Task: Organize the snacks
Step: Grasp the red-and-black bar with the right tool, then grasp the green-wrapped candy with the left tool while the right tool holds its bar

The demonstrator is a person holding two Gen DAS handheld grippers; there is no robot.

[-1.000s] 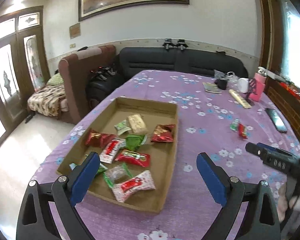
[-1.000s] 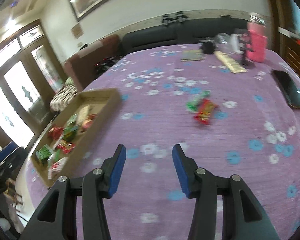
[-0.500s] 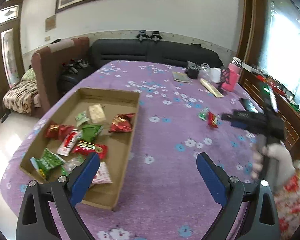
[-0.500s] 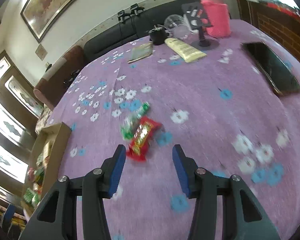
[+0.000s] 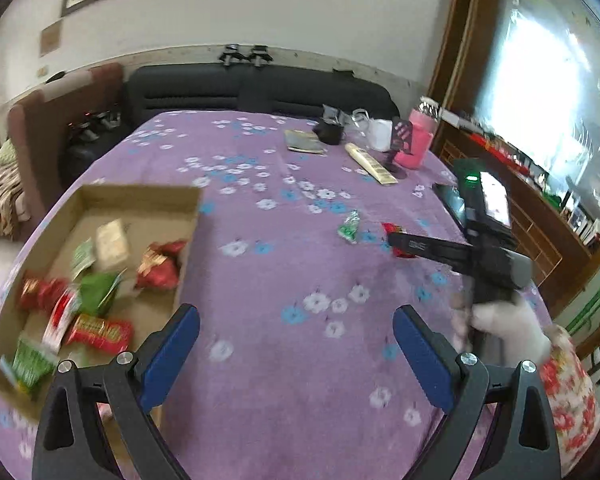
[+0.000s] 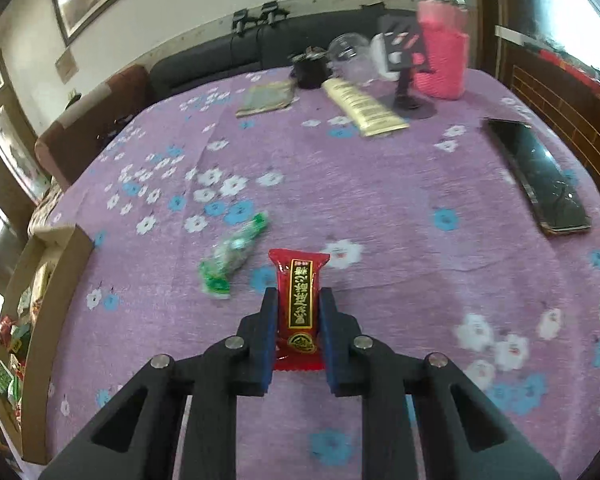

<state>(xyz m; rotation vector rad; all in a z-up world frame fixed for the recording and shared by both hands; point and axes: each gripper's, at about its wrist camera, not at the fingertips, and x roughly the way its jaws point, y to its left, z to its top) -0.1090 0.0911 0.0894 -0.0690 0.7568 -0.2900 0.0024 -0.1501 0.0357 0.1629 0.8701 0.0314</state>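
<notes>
My right gripper is shut on a red snack packet lying on the purple tablecloth; in the left wrist view it covers most of the red packet. A green snack packet lies just left of it, also seen in the left wrist view. The cardboard tray at the left holds several snacks, and its edge shows in the right wrist view. My left gripper is open and empty above the cloth, right of the tray.
A black phone lies at the right. A pink bottle, a phone stand, a cream packet, a booklet and a black cup stand at the far side. A sofa is behind the table.
My right gripper moved forward to the red packet and closed on it. The left wrist view swung right, so the tray shifted left in it.
</notes>
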